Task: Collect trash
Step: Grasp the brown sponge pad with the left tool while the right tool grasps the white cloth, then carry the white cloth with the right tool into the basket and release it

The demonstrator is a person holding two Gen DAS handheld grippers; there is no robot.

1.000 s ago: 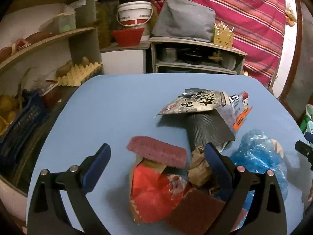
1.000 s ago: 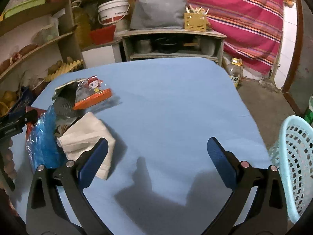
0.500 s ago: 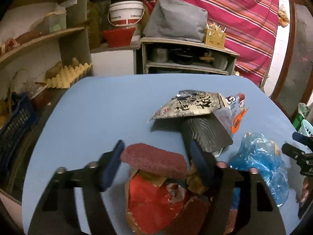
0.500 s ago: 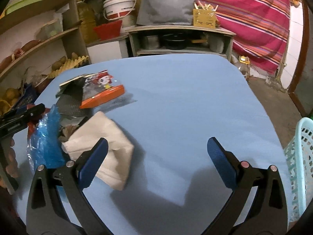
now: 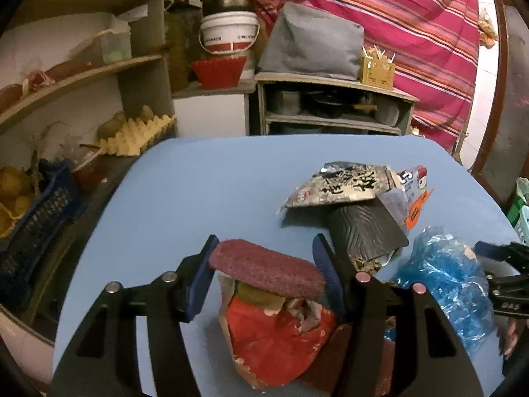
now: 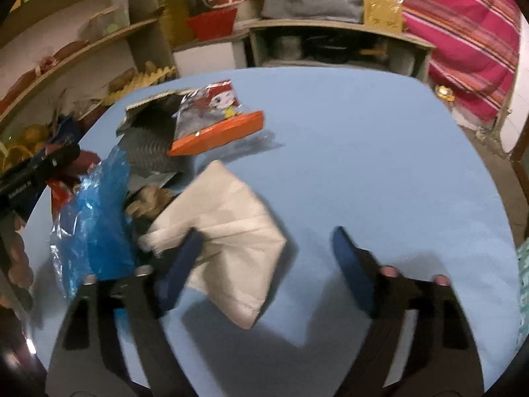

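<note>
A heap of trash lies on the blue table (image 5: 198,192). On top of a torn red wrapper (image 5: 274,340) rests a maroon scouring pad (image 5: 267,271). My left gripper (image 5: 265,248) is closing on it, and both blue pads touch its ends. Behind it are a grey printed snack bag (image 5: 344,185), a black ribbed tray (image 5: 367,231) and a blue plastic bag (image 5: 443,281). In the right wrist view a folded white cloth (image 6: 231,228) lies beside the blue plastic bag (image 6: 96,218). My right gripper (image 6: 267,241) is closing over it; the left finger overlaps the cloth, the right finger stands clear.
An orange snack packet (image 6: 215,125) lies behind the cloth. A pale mesh basket (image 6: 524,271) shows at the right edge, off the table. Shelves (image 5: 82,72) with an egg tray and a low cabinet (image 5: 330,106) stand behind the table. Bare blue table (image 6: 363,152) stretches to the right.
The left jaws came in from wide open onto the maroon pad's ends. The right gripper moved left and down over the white cloth, and its jaws narrowed.
</note>
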